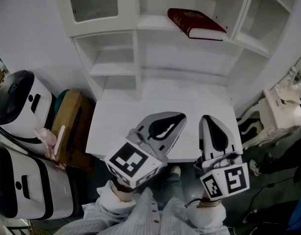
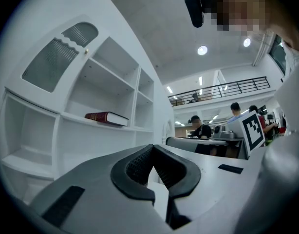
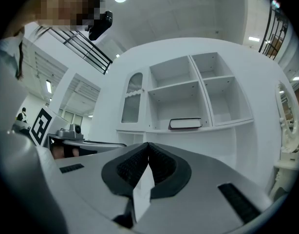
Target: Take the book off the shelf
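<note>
A dark red book (image 1: 195, 23) lies flat on a middle shelf of the white shelf unit (image 1: 136, 58). It also shows far off as the book (image 2: 106, 118) in the left gripper view and the book (image 3: 185, 124) in the right gripper view. My left gripper (image 1: 177, 115) hovers over the white desk's (image 1: 116, 126) front part, shut and empty. My right gripper (image 1: 208, 117) is beside it, also shut with nothing in it. Both point toward the shelves and stay well short of the book.
Two white-and-black machines (image 1: 18, 106) and a brown box (image 1: 72, 126) stand left of the desk. An ornate white chair (image 1: 273, 111) is at the right. Other shelf compartments hold nothing. People sit at desks (image 2: 203, 128) in the background.
</note>
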A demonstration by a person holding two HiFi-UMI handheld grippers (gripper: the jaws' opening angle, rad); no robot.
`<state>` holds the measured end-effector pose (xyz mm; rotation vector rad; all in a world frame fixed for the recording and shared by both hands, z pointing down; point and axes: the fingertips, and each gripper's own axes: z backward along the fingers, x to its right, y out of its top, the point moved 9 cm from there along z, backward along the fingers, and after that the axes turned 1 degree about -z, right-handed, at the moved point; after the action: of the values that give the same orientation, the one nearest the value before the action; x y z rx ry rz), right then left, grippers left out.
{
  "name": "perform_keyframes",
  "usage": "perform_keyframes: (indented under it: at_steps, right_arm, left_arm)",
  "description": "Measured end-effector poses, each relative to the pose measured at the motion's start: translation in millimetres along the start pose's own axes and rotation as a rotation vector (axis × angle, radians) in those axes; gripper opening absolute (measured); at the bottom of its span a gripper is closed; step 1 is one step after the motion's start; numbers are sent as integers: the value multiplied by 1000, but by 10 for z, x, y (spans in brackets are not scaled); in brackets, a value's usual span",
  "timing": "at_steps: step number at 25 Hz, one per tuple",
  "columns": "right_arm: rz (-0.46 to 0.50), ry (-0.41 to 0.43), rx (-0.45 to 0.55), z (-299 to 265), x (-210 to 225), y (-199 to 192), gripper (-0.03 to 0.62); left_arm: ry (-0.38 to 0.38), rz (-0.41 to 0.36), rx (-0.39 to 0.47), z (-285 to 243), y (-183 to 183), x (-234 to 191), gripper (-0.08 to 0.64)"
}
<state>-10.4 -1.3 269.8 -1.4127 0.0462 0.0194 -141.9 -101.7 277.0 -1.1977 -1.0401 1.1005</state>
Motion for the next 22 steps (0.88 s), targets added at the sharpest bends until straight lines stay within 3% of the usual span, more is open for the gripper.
perform_keyframes:
  at_steps: [11, 22]
  right_arm:
    - [23, 107, 17, -764, 1010, 69, 14]
    - [30, 263, 45, -1285, 1889, 111, 14]
  left_arm:
    - [110, -30, 6, -1038, 115, -447, 11]
    - [281, -86, 2, -1813, 203, -584, 11]
